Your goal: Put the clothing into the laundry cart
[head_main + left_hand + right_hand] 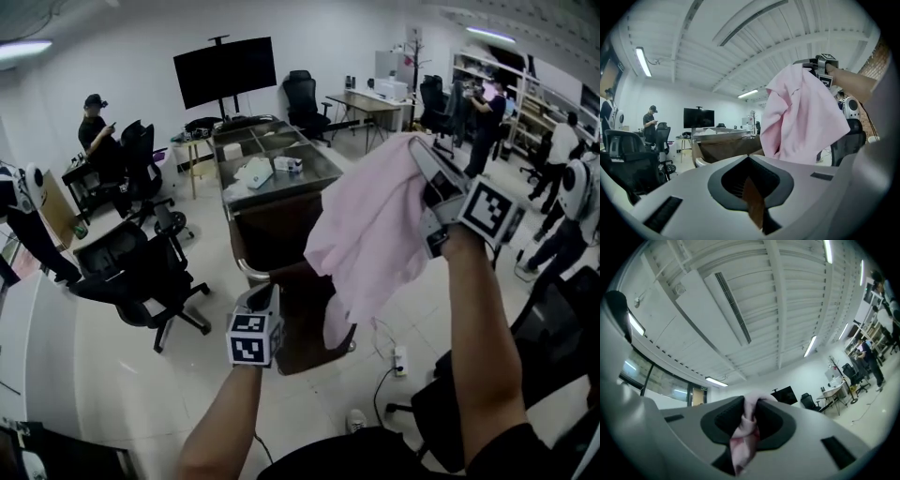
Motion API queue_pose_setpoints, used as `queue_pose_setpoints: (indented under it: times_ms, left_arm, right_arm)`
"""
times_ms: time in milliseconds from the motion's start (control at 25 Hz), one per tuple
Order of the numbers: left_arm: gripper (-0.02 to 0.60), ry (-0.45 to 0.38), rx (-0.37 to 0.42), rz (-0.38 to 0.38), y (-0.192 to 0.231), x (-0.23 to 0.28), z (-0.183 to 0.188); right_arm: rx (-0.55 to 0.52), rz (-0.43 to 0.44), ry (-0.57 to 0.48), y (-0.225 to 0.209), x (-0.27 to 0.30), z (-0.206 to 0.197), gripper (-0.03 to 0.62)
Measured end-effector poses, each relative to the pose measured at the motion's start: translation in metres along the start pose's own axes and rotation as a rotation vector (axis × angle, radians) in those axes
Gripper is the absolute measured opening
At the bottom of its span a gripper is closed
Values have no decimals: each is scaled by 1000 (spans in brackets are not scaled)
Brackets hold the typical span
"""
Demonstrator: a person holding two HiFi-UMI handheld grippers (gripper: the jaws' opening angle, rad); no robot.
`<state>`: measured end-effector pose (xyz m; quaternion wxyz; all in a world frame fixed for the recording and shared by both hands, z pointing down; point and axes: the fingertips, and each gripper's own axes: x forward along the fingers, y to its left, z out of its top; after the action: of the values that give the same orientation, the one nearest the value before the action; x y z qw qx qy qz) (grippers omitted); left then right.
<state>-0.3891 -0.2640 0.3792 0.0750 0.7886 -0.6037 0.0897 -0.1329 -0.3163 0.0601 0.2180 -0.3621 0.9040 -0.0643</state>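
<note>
right hand-held gripper (415,148), raised, pinches a fold of the pink garment (370,234) — the cloth hangs from its jaws above the laundry cart's (272,239) near edge. left hand-held gripper (267,295), jaws together and empty, is lower, near the cloth's hanging end.

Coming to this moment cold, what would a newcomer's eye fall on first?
The pink garment, raised at centre right and hanging from the right gripper, whose jaws are clamped on a bunch of it. Just below and behind it stands the brown laundry cart, with the left gripper low in front of it. Black office chairs crowd the left of the room.
</note>
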Motion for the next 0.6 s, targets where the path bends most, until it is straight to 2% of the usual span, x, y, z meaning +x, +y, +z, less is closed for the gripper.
queue_pose_setpoints:
  times_ms: [120,320,600]
  left_arm:
    - [0,-6,6,35,15,-2,16]
    - [0,-5,8,107,32,-4,24]
    - [0,-14,-26,217,50,14,41]
  right_arm:
    - [25,23,48,-9,41,-20,87]
    - [54,57,119,-25,101,-54,87]
    - [66,103,272,-53,170,-135,87]
